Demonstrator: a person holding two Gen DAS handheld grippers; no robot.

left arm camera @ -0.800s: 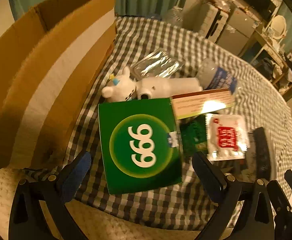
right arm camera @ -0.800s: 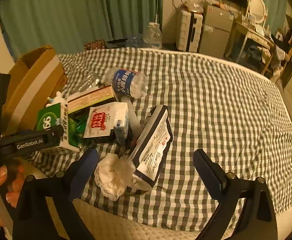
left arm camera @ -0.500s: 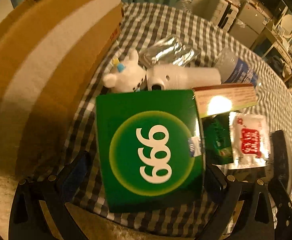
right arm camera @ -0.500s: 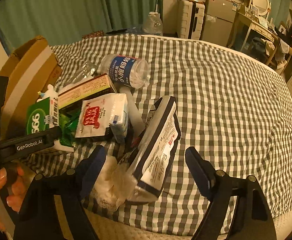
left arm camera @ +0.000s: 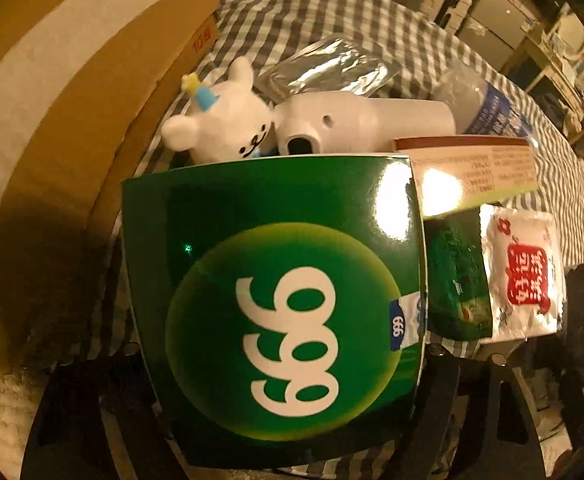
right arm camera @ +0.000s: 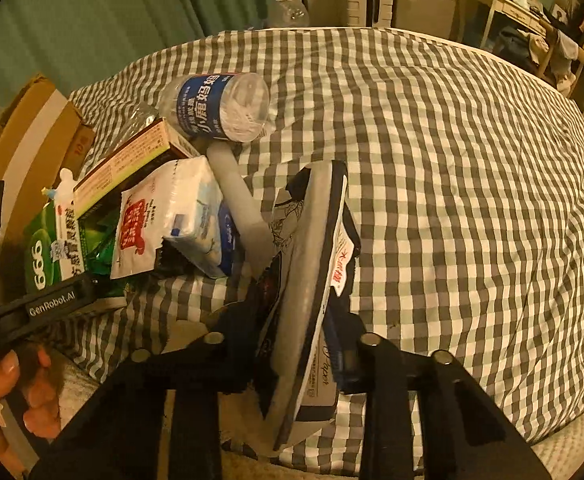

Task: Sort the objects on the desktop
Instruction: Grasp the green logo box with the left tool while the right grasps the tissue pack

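Glossy green cardboard fills the left wrist view: the "999" medicine box [left arm camera: 276, 304] lies flat at the near edge of the checked bedspread [right arm camera: 432, 160], just beside the big cardboard carton [left arm camera: 72, 92] and in front of the white plush bear [left arm camera: 220, 120]. The left gripper [left arm camera: 280, 360] straddles it with jaws spread wide, one finger on each long side; its tips are hidden under the box's edges, so I cannot tell whether the pads press yet. The box should be light and fairly stiff, though the sheen suggests slippery faces, so squeezing across the narrow sides near the middle looks soundest.

The right gripper [right arm camera: 292, 340] has closed to a narrow gap on the flat tissue pack [right arm camera: 312, 264], which stands on edge between the pads (dark wrapper, pale side showing). It is soft and will sag or fold if gripped only at one end; a hold nearer its middle would probably carry it better.

Beyond lie a crushed water bottle [right arm camera: 220, 106], a red-printed tissue packet [right arm camera: 160, 216] and a slim brown-edged box [right arm camera: 128, 164], all touching in one heap.
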